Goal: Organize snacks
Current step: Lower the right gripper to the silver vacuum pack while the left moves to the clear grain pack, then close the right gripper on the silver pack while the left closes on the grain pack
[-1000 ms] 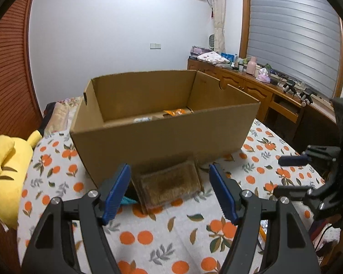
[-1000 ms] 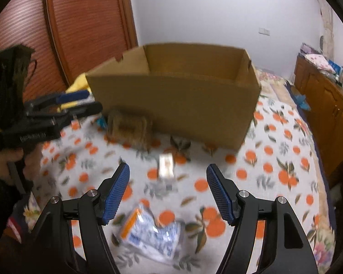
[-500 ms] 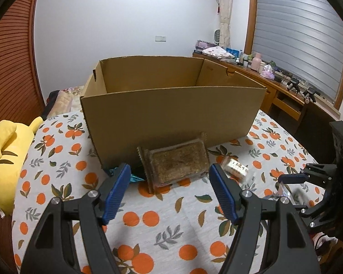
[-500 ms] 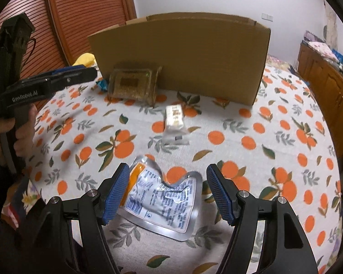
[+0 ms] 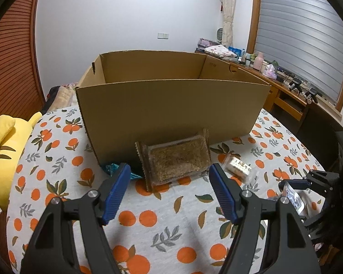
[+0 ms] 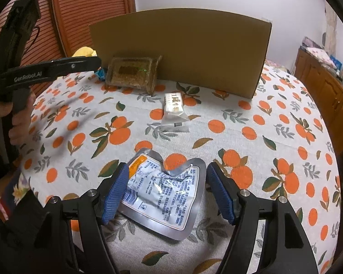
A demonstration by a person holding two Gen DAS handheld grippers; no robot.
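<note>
Cardboard box [image 5: 171, 107] standing open-topped on the orange-print tablecloth [image 5: 171, 217], taken as landmark. Leaning against its near wall: a clear pack of brown crumbly snack [image 5: 176, 159], tilted, lower edge on the cloth. Just beside that pack, at the box's front left corner, a teal wrapper [image 5: 112, 167], partly hidden. In front of the box, apart from its wall, a small white wrapped snack [image 6: 174, 105] lying flat. Farther out from the box, a silver foil pouch [image 6: 164, 191] with blue print, crumpled. Right gripper [image 6: 167, 190] spread wide astride that pouch, left pad at its edge, contact unclear, right pad clear of it. Left gripper [image 5: 168, 188] spread wide, empty, aimed at the brown pack. Beyond the box's left side, a yellow plush toy [image 5: 4, 150].
</note>
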